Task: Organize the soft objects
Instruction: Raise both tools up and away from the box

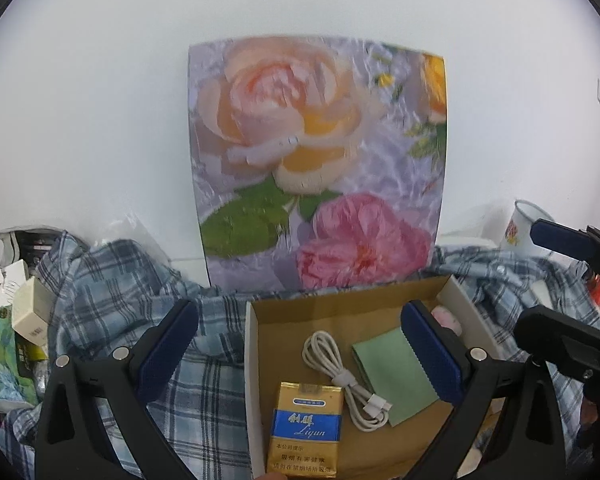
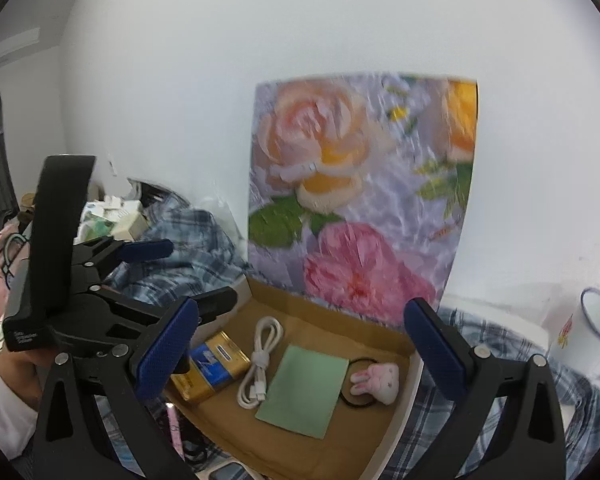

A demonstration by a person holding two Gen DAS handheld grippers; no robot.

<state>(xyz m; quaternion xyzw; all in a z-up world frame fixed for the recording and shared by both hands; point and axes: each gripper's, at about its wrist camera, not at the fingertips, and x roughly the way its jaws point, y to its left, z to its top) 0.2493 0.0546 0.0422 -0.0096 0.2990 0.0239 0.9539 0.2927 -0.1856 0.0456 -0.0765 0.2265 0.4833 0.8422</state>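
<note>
Both my left fingers [image 1: 300,356] and right fingers [image 2: 302,354] stand spread and empty above the cardboard box [image 2: 410,346], where cigarette pack [image 1: 306,428], cable [image 1: 346,384], green cloth [image 2: 304,390] and bunny hair tie [image 2: 376,378] lie side by side, apparently sorted.

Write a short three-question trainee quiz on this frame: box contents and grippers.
1. True or false: the cable lies between the gold pack and the green cloth.
2. What lies at the box's right end in the right wrist view? A. mug B. bunny hair tie C. shirt
3. Fill in: both the left gripper and right gripper are ____.

Key: 1 true; 2 B, the bunny hair tie; 3 open.
</note>
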